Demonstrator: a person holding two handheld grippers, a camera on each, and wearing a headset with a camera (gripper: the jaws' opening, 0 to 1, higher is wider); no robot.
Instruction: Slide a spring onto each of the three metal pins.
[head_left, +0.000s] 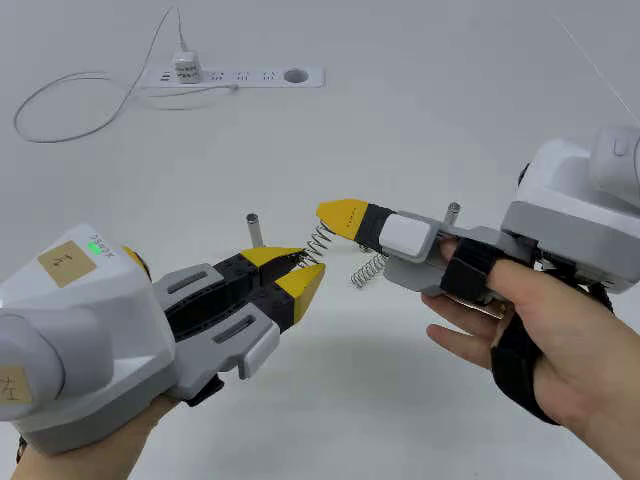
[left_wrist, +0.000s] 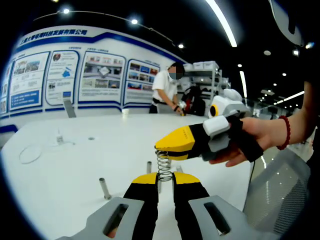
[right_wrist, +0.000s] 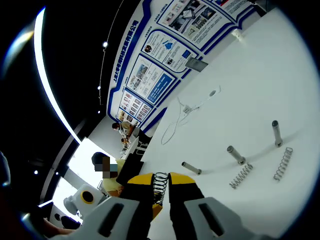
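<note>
**Spring pinched at both ends, mid-air**

Centre-left in the head view, your left gripper (head_left: 298, 268) has its fingers clenched on one end of the spring (head_left: 318, 243), and your right gripper (head_left: 332, 214) clamps the other end. It's light, bouncy, slippery wire, so grip the end coils and don't crush them. The right gripper view adds three pins (right_wrist: 235, 154) and two loose springs (right_wrist: 241, 176) on the tabletop (right_wrist: 260, 90).

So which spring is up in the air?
The spring held between the left gripper and right gripper, each pinching one end. The other two springs lie flat on the table beside the pins.
</note>
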